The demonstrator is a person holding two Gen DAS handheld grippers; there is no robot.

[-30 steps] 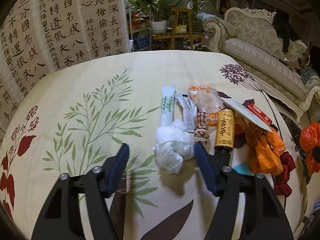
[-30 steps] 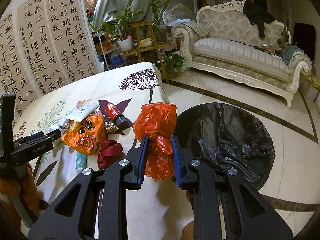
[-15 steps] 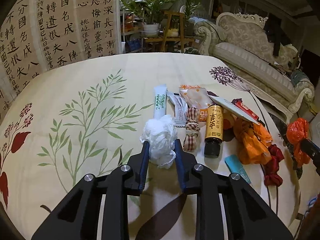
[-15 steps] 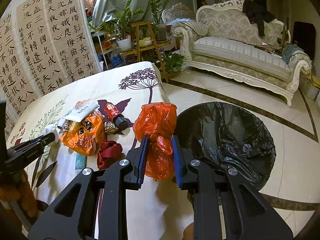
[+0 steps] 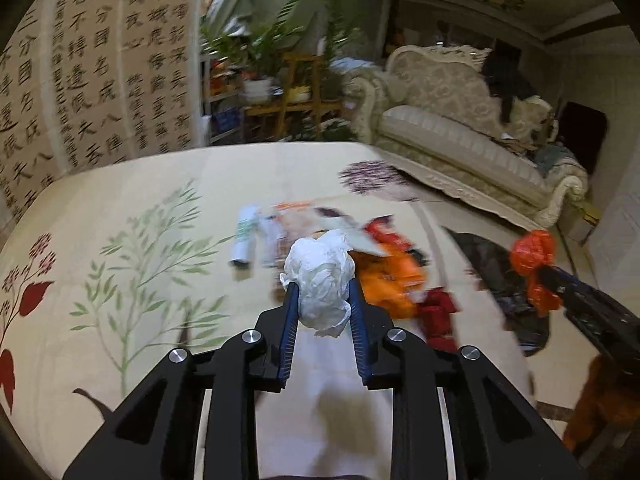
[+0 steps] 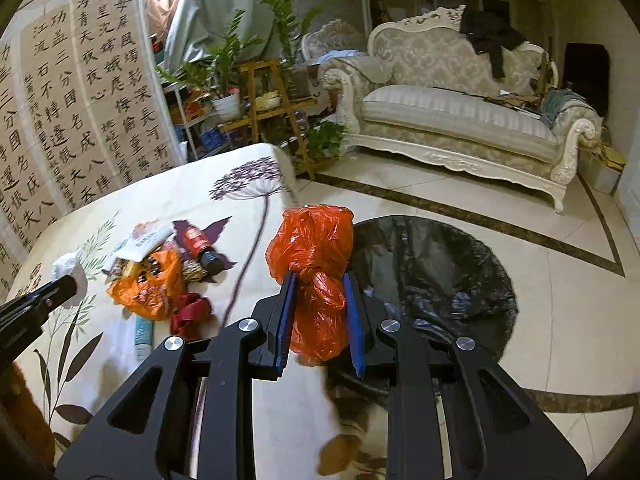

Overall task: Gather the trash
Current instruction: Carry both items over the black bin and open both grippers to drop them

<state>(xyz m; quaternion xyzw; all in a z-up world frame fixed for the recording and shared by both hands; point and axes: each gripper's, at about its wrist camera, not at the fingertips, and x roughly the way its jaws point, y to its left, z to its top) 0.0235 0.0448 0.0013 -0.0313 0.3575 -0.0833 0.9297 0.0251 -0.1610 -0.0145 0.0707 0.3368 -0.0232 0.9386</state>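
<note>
Tissue wad (image 5: 322,282) clamped above tablecloth; orange bag (image 6: 316,276) held beside bin liner (image 6: 436,280)

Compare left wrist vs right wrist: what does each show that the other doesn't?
Left wrist only: a close look at the left gripper shut on the white tissue wad, plus the red leaf print at the table's far left.

Right wrist only: a close look at the right gripper shut on the red plastic bag, the whole black bin liner on the floor, and the blue tube.

Both: the orange bag, the sofa, the calligraphy screen.
</note>
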